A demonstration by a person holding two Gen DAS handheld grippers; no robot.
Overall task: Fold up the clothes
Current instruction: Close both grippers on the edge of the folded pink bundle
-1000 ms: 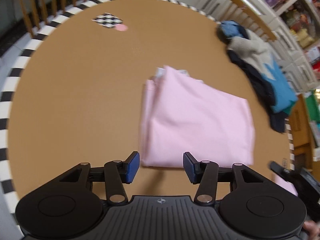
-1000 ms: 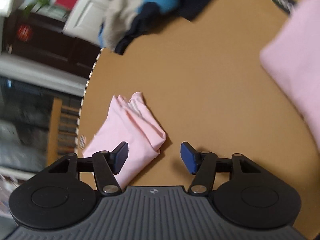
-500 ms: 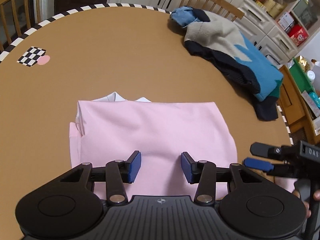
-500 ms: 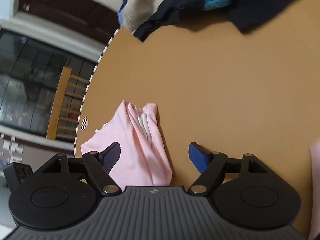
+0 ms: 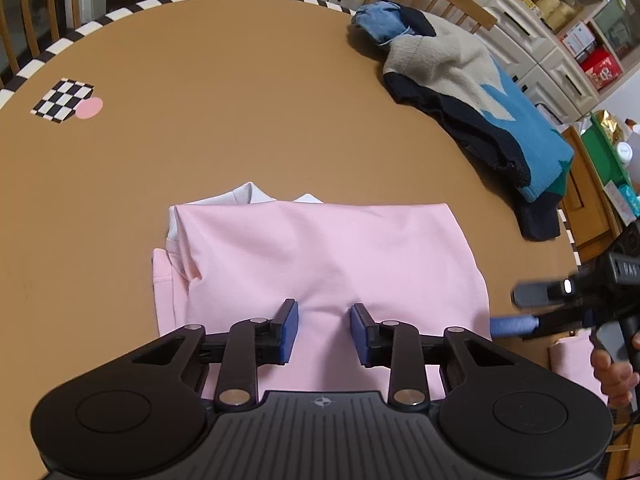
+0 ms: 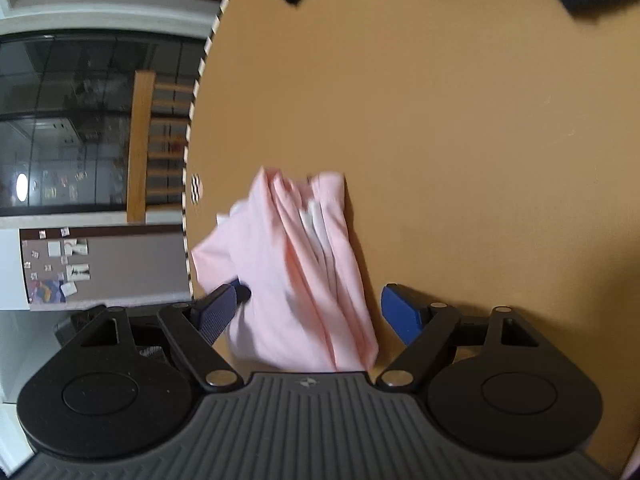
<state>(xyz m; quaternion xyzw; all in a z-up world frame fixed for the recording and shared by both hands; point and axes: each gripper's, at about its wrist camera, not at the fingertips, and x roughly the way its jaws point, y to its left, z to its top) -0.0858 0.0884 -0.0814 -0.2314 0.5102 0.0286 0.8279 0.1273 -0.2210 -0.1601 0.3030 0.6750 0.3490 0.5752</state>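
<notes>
While the folded pink shirt (image 5: 320,264) lies flat across the lower middle of the left wrist view, the left gripper (image 5: 323,332) sits over its near edge with its blue pads a narrow gap apart — nothing is pinched between them. White collar tips poke out at the shirt's upper left edge. At the right edge of that frame the right gripper (image 5: 520,312) shows as a blurred dark shape, one blue pad beside the shirt's right edge, with a hand (image 5: 614,376) below it. In the right wrist view the right gripper (image 6: 308,312) is spread wide, and the shirt (image 6: 304,272) lies between its pads at lower centre, seen edge-on with its stacked layers; whether either pad touches cloth cannot be told. A pile of clothes (image 5: 472,92) — blue, beige and navy — sits at the upper right of the brown table (image 5: 224,80), well apart from the shirt, and a checkered marker (image 5: 64,100) lies at the upper left.
</notes>
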